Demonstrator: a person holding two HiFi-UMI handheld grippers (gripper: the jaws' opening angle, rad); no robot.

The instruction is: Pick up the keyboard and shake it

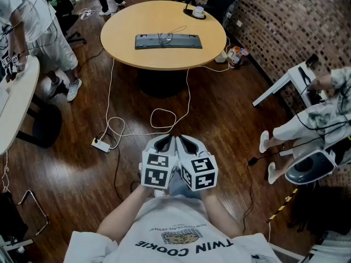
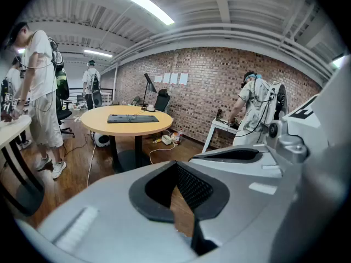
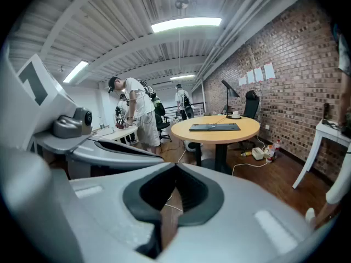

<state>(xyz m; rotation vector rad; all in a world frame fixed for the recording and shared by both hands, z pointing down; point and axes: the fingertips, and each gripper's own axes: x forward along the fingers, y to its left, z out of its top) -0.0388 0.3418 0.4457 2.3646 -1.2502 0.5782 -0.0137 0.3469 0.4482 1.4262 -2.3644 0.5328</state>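
I hold the left tongs [image 1: 164, 143] and right tongs [image 1: 188, 144] side by side near my chest, each closed tight with nothing between its jaws. The black keyboard [image 1: 168, 41] lies flat on the round wooden desk [image 1: 126, 56], well ahead of both tongs, untouched.

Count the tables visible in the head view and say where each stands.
3. The round wooden table stands top centre, bearing the keyboard; a curved white table runs along the left edge; a small white table stands right, by the brick wall. Others may be hidden.
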